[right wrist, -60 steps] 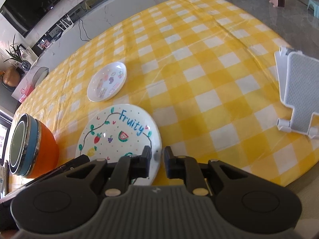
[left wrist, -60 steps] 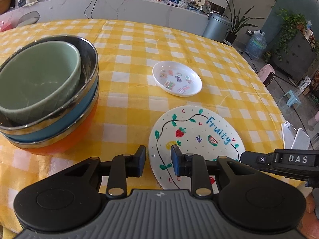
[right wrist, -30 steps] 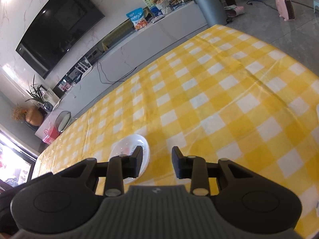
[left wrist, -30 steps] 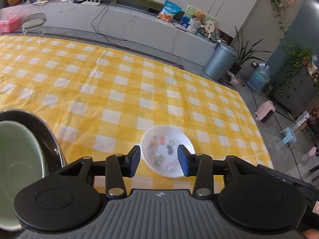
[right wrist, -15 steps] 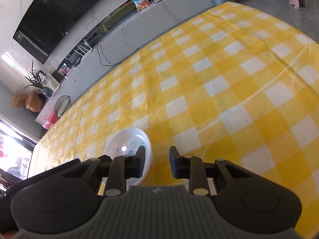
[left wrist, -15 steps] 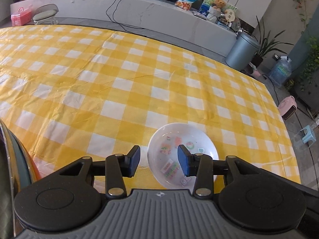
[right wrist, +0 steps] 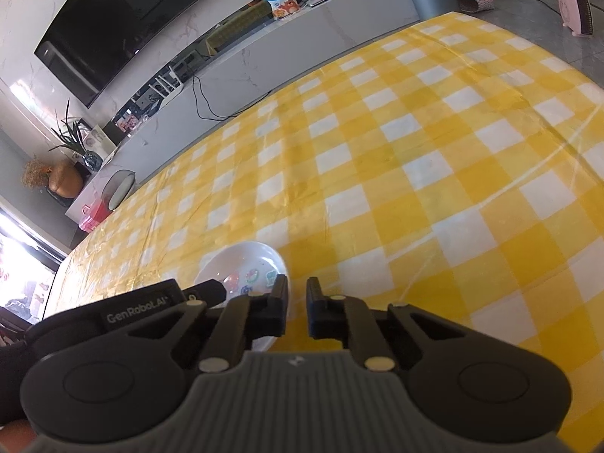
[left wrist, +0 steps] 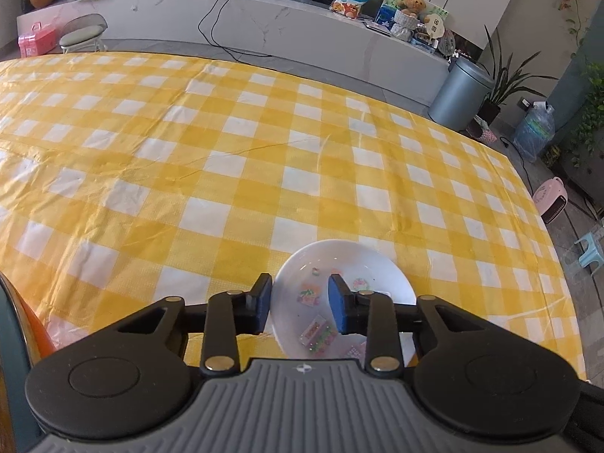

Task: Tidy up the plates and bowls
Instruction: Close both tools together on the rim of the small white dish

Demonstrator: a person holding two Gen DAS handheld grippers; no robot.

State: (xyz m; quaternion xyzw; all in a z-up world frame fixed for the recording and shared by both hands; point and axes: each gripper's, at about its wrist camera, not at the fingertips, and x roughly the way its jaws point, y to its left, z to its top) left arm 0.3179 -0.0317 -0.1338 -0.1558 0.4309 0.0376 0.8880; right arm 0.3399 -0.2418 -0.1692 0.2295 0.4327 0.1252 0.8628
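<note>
A small white plate (left wrist: 351, 264) with colourful stickers lies on the yellow checked tablecloth (left wrist: 234, 173). My left gripper (left wrist: 299, 300) straddles its left rim, one finger outside and one over the inside. Its jaws are closing, with a clear gap to the rim on both sides. In the right wrist view the same plate (right wrist: 241, 260) sits low and left. My right gripper (right wrist: 297, 302) is at the plate's right rim. Its jaws are closing to a narrow gap with the rim between them. The left gripper's body (right wrist: 151, 305) shows on the plate's other side. A stack of bowls (left wrist: 15, 324) peeks in at the left edge.
The cloth runs far ahead of the plate. Beyond the table stand a long white counter (left wrist: 302, 34), a grey bin (left wrist: 460, 98) and a pink heater (left wrist: 553, 200). The table's right edge (left wrist: 543, 249) is close to the plate.
Both grippers came forward and down onto the small plate, one at each side. Both pairs of jaws narrowed, the right far more. The big fruit plate and most of the bowl stack left view.
</note>
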